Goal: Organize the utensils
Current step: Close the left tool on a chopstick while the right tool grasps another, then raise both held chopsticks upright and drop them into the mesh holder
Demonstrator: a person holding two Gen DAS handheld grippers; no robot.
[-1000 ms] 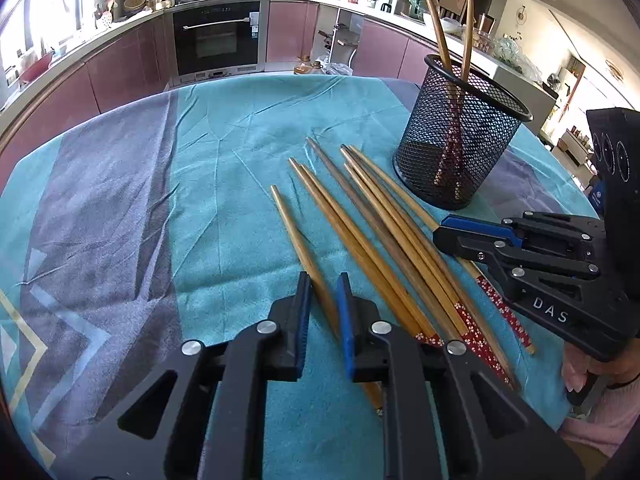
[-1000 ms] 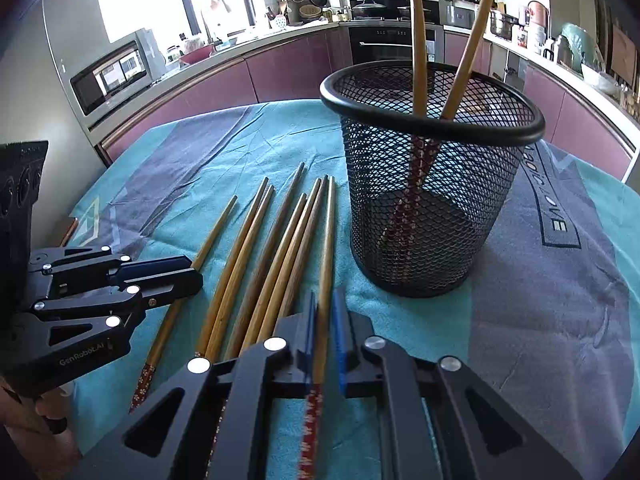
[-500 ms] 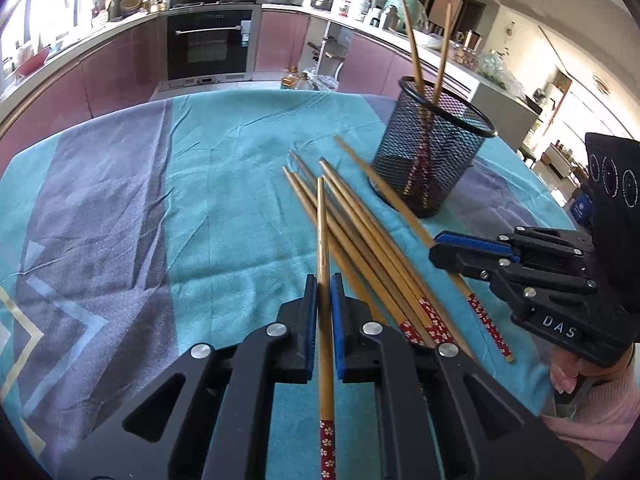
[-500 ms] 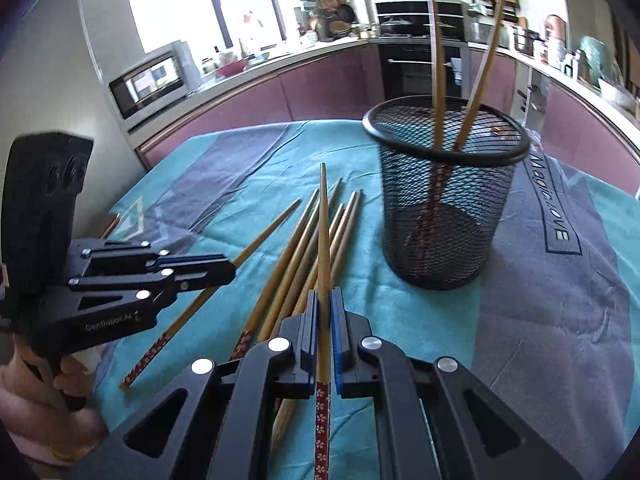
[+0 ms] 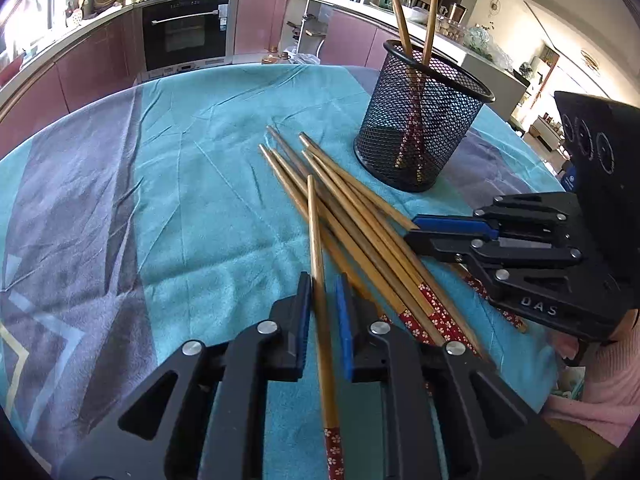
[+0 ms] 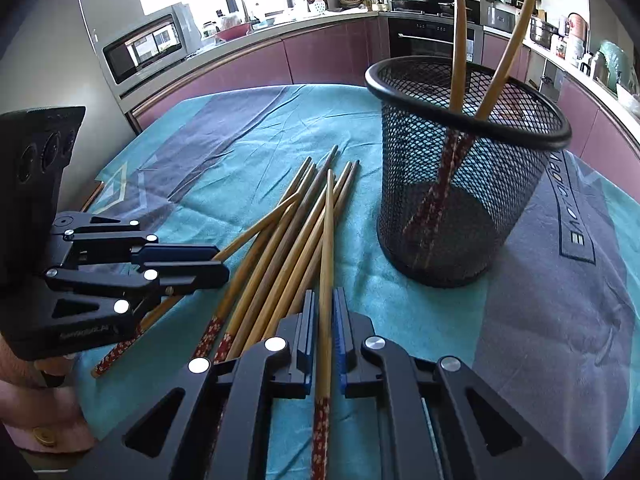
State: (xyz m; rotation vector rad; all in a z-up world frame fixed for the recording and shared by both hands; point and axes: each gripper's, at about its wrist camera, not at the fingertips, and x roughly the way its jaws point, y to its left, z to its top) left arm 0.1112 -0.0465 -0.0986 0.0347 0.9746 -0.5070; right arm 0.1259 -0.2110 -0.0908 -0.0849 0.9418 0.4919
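Observation:
A black mesh cup (image 5: 422, 120) (image 6: 464, 168) stands on the teal cloth with two chopsticks (image 6: 458, 32) in it. Several wooden chopsticks (image 5: 360, 220) (image 6: 280, 240) with red flowered ends lie beside it. My left gripper (image 5: 323, 300) has its pads slightly apart around a chopstick (image 5: 318, 264) that rests loose between them. It shows from the side in the right wrist view (image 6: 208, 264). My right gripper (image 6: 326, 312) is shut on a chopstick (image 6: 328, 240), lifted over the pile. It shows in the left wrist view (image 5: 424, 232).
The table carries a teal and grey cloth (image 5: 180, 200). Kitchen cabinets and an oven (image 5: 184, 28) stand behind. A microwave (image 6: 148, 48) is at the far left in the right wrist view.
Both grippers picked a chopstick off the pile. Since half a second ago my left jaws have spread a little and its chopstick leans on the pile. The right one stays clamped.

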